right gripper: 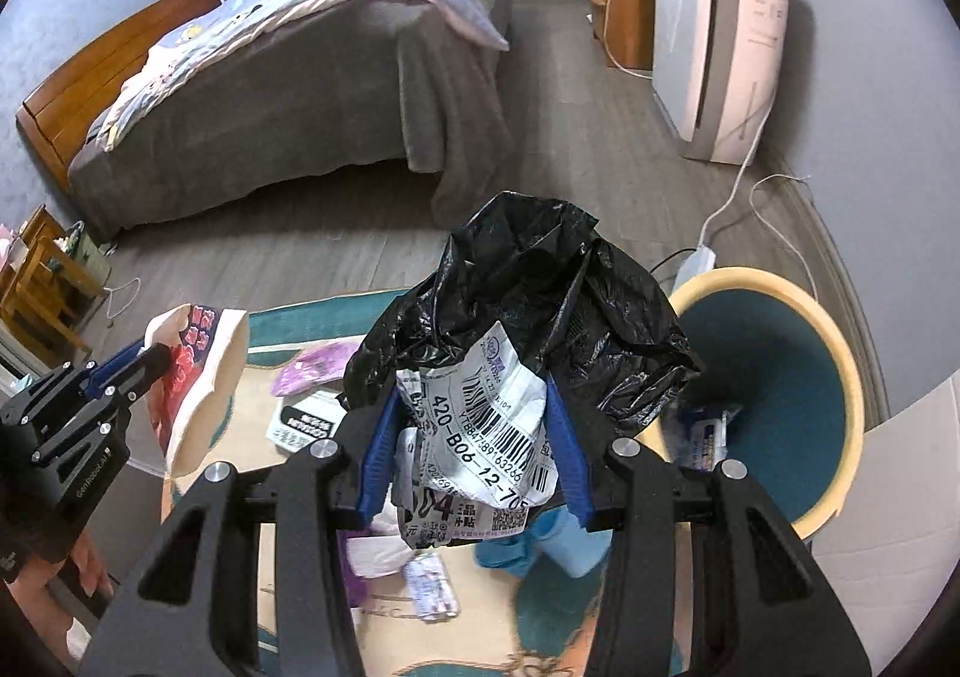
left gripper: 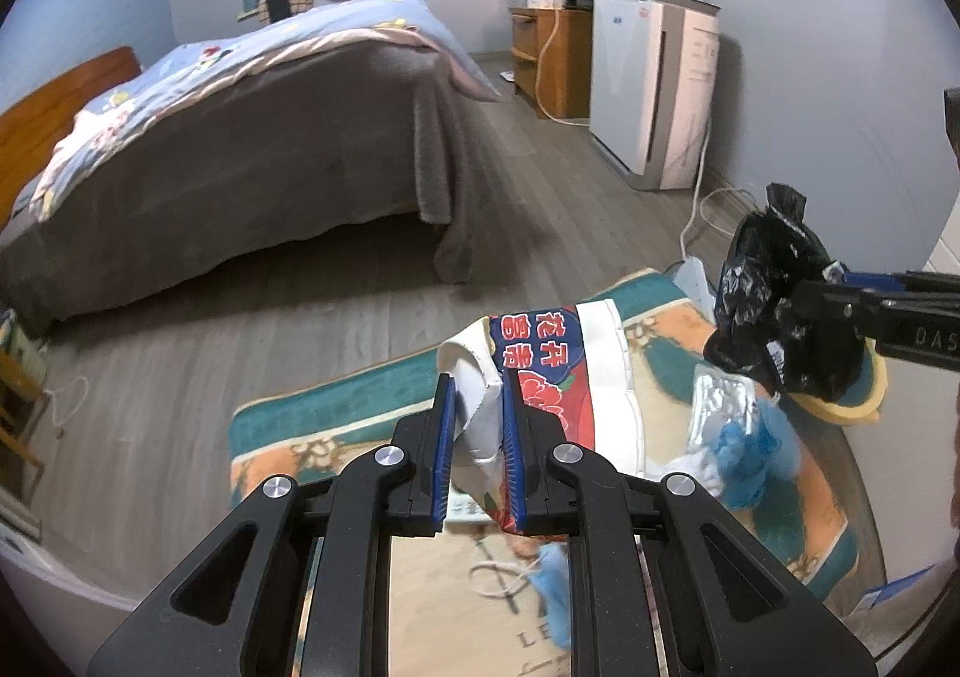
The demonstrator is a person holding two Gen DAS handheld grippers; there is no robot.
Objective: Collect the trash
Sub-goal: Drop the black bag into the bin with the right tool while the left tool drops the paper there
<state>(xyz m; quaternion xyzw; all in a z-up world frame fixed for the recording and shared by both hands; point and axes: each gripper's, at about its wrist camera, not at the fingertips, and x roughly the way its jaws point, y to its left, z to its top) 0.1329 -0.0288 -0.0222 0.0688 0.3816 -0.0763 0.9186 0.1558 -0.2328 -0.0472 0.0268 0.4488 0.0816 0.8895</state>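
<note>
Currently, two pieces of trash are held up over the rug, the bin at right.

Left claw (left gripper: 477, 425): narrow, pinching the folded edge of a red-and-blue printed bag (left gripper: 543, 371), white inside, lifted above the patterned rug (left gripper: 336, 413).
Right claw (right gripper: 474, 455): closed to a middling gap on a crumpled black plastic bag (right gripper: 528, 305) with a white barcode label (right gripper: 480, 425) on its near face.
Bin (right gripper: 840, 329): cream rim, teal inside, low and right of the black bag; some white scrap already lies in it.
Loose trash: blue gloves (left gripper: 750, 455) and a silver foil wrapper (left gripper: 720, 401) on the right of the rug; a purple wrapper (right gripper: 306, 371) and a black-and-white pack (right gripper: 303, 428) near the left.
Handling, black bag: likely light, soft and slippery; film may slide through the pads, so a hold on the bunched, labelled mass looks safer than on a loose flap.
Handling, printed bag: looks thin and floppy, probably light; the doubled edge is the firmest place to grip.
Risk: either piece could sag or catch on the rim.
Room: bed (left gripper: 240, 137) far left, white appliance (left gripper: 654, 89) far right.
</note>
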